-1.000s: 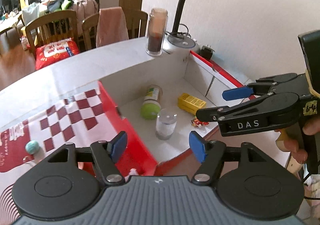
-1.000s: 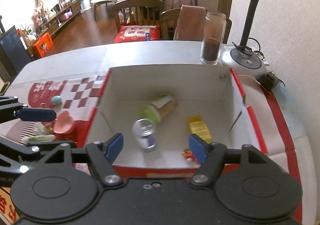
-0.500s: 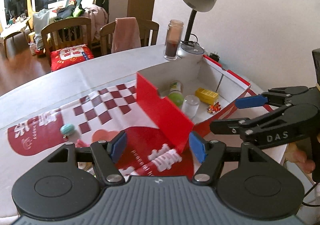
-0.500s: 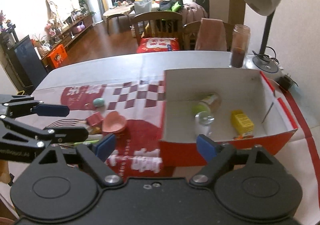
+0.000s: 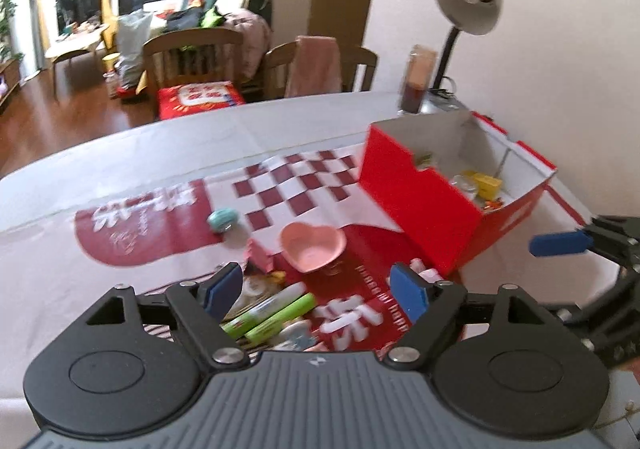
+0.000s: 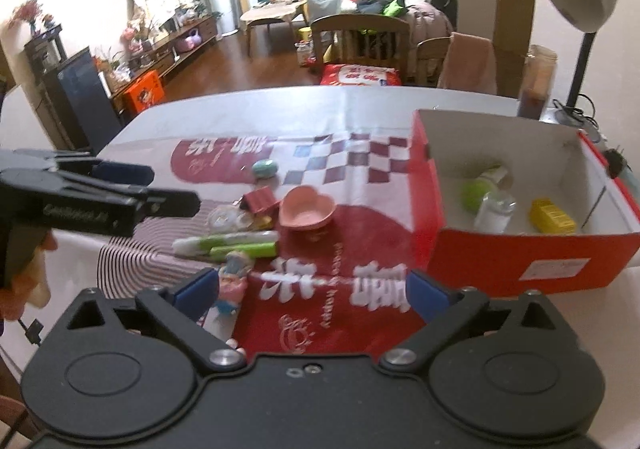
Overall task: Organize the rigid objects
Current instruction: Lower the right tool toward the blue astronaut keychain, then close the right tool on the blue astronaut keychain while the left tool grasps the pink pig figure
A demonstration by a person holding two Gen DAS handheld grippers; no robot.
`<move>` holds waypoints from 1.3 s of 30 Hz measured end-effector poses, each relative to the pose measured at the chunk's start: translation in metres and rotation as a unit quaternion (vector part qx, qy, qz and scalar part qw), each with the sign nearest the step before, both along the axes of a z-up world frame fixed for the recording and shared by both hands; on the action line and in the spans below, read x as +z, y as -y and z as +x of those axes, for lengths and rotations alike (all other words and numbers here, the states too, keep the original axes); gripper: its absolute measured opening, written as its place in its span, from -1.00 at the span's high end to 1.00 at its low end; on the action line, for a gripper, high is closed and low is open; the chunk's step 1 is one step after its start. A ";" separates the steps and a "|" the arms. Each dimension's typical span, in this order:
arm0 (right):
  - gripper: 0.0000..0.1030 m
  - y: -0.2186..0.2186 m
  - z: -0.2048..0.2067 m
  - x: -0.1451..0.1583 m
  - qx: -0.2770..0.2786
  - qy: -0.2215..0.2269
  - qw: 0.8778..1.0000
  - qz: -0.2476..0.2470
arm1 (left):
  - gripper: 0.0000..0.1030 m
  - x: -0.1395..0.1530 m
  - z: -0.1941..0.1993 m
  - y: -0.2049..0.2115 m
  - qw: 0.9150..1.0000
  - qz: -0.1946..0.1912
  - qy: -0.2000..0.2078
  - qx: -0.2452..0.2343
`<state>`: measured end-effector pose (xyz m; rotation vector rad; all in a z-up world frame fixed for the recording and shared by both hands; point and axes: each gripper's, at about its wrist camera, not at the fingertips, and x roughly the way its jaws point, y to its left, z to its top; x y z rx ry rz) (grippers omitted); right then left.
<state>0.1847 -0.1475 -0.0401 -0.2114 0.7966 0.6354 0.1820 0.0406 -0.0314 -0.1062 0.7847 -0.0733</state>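
Seen from the left wrist: left gripper (image 5: pixel 316 291) with jaws apart and empty, having just been opening, poised over the green markers (image 5: pixel 270 315) and near the pink heart dish (image 5: pixel 313 247); red box (image 5: pixel 420 205) further right, already holding a yellow carton (image 5: pixel 487 182). Probably between placements, turning back from the box toward the loose pile for a new pick. Compared with a second ago: no longer above the box interior, now pulled back over the patterned cloth (image 5: pixel 160 233). Seen from the right wrist: right gripper (image 6: pixel 314 295) spread very wide, nothing between the pads, also just opened further; small figurine (image 6: pixel 234 277) close beside its left finger, teal egg (image 6: pixel 265 168) far ahead. Earlier, right over the box; now behind the pile. Next: choose one piece, lower, centre the jaws around it, close gently.
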 end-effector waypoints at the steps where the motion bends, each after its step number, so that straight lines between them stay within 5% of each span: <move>1: -0.96 -0.004 -0.004 -0.004 0.002 0.001 1.000 -0.002 | -0.57 -0.005 -0.001 -0.004 1.000 -0.001 -0.003 0.007; 20: -0.88 -0.062 -0.052 -0.096 0.049 -0.052 0.996 -0.061 | -0.57 -0.082 -0.010 0.003 0.999 -0.006 -0.053 0.008; 36: -0.35 -0.077 -0.060 -0.115 0.076 -0.049 0.991 -0.098 | -0.56 -0.116 -0.003 0.018 0.998 -0.009 -0.058 -0.002; 39: -0.31 -0.078 -0.063 -0.117 0.079 -0.042 0.990 -0.105 | -0.40 -0.119 -0.002 0.021 0.998 -0.006 -0.060 -0.007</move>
